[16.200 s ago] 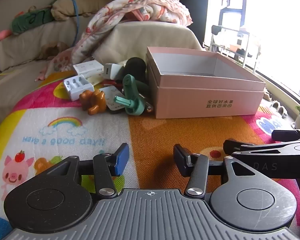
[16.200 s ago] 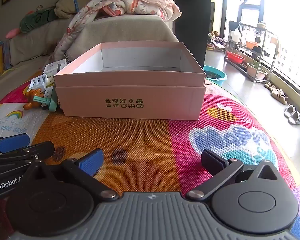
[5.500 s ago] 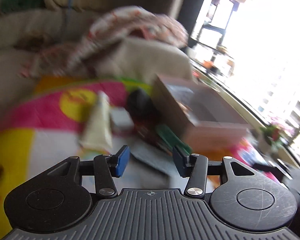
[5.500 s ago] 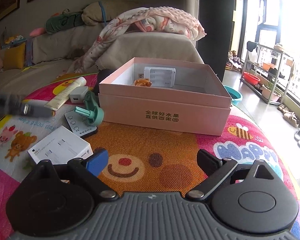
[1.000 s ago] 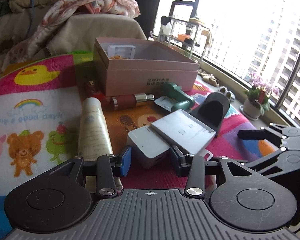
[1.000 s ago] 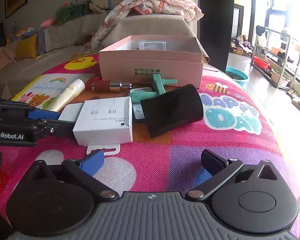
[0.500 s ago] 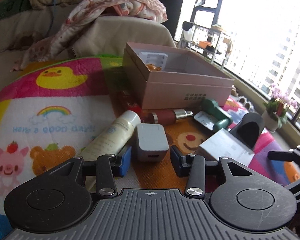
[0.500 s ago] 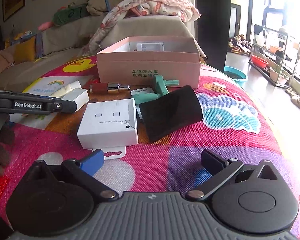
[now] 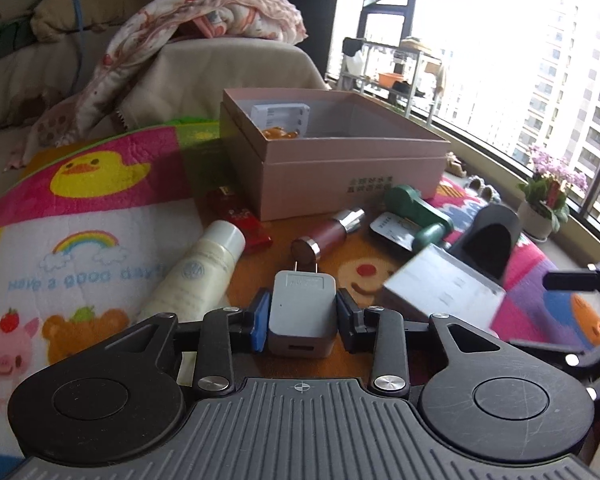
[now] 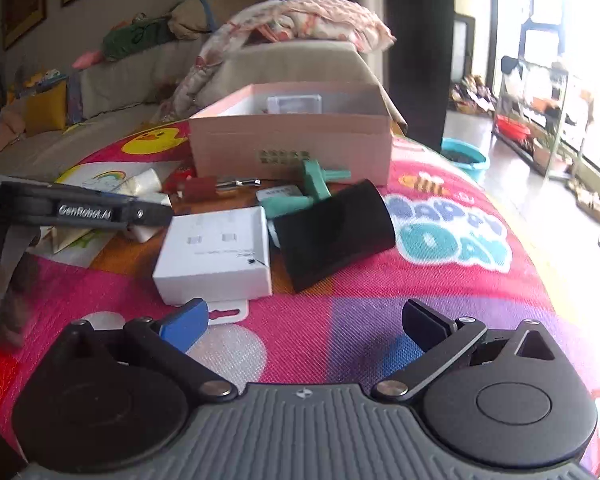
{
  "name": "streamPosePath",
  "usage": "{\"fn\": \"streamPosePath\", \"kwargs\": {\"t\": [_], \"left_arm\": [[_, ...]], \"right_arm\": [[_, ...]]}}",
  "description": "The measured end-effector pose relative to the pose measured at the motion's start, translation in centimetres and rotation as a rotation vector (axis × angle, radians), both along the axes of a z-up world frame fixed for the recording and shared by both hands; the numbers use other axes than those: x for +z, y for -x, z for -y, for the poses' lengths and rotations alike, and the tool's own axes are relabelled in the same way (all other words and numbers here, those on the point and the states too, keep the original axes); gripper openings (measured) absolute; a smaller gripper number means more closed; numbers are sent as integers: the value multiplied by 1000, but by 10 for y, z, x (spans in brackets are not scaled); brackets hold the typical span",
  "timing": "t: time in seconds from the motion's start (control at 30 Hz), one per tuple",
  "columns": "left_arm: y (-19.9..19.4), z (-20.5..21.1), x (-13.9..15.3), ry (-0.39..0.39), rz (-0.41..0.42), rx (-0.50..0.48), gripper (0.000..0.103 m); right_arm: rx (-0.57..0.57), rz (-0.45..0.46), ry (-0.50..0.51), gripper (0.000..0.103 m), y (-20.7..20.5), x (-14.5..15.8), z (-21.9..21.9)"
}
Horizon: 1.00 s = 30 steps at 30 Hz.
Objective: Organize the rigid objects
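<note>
My left gripper (image 9: 302, 320) has its jaws closing around a small white charger plug (image 9: 300, 300), and both pads touch its sides. The plug's prongs point away, toward the pink box (image 9: 340, 184). In that box lie a white battery case (image 9: 280, 114) and an orange toy (image 9: 280, 133). In the right wrist view the left gripper (image 10: 156, 216) reaches in from the left, beside a flat white box (image 10: 216, 256). My right gripper (image 10: 304, 320) hangs open over the mat with nothing between its fingers.
On the colourful mat (image 9: 80, 248) lie a cream tube (image 9: 196, 272), a red packet (image 9: 240, 216), a brown-red bottle (image 9: 328, 232), a green tool (image 9: 416, 208) and a black curved piece (image 10: 332, 232). A sofa with a blanket (image 9: 204, 20) stands behind. Windows are on the right.
The left gripper has moved forward so the white plug, which lay just ahead of its fingers, now sits between them, and the jaws have narrowed onto it. The right gripper stayed put.
</note>
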<state>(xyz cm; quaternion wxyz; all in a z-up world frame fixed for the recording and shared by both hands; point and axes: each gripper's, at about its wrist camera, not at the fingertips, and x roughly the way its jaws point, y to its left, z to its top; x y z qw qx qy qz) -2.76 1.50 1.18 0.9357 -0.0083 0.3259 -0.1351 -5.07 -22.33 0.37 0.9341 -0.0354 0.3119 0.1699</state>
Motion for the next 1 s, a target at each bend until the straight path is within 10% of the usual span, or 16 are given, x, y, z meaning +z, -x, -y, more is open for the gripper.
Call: {"fn": "streamPosePath", "kwargs": {"t": [0.7,1.0], "left_arm": [[55,-8,-3,-14,2,-75,39],[60,-8,-4,-17,16,-73,39]], "right_arm": [[208,-39,147,74,-37,11,-78],[163,-110,40,69,-58,10,-70]]}}
